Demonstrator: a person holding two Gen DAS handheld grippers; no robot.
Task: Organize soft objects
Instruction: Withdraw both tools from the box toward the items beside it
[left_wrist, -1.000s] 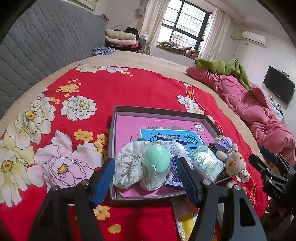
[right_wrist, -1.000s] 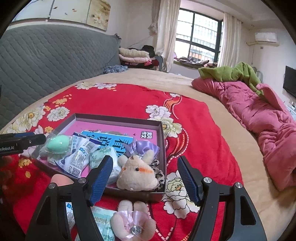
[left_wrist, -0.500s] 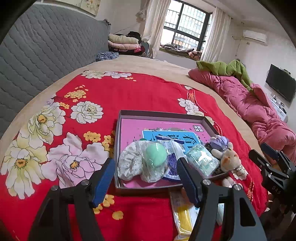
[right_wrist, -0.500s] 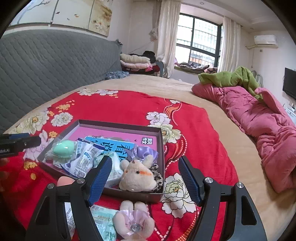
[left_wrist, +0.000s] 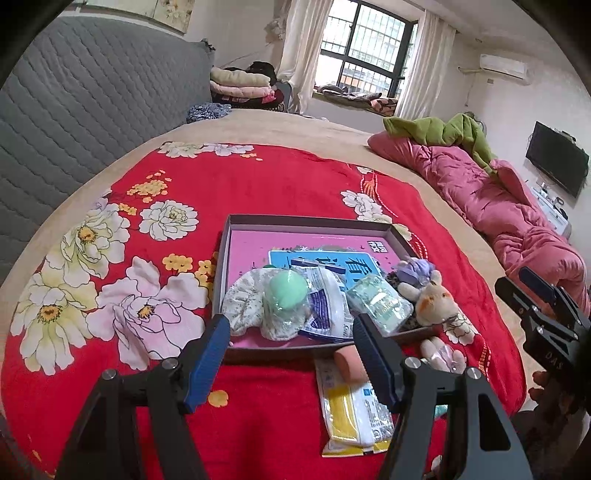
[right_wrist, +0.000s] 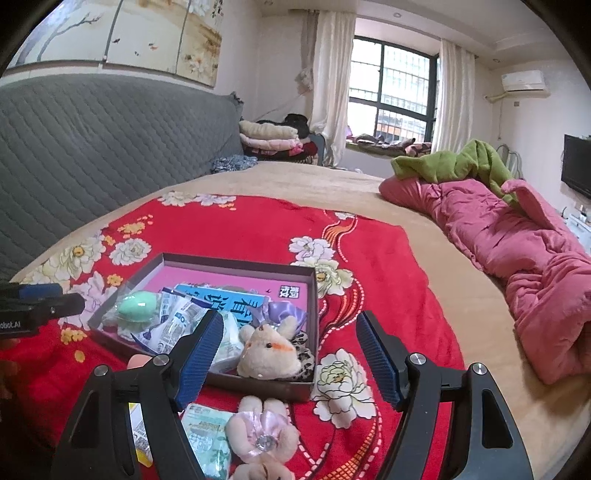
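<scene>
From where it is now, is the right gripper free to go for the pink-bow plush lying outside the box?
Probably yes. The right gripper is open and empty, and the pink-bow plush lies uncovered on the red blanket just below its fingers.

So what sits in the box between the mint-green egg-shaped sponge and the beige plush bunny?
Between the mint-green egg-shaped sponge and the beige plush bunny: a blue-and-white plastic packet and a pale green wrapped pack, clearest in the left wrist view.
</scene>
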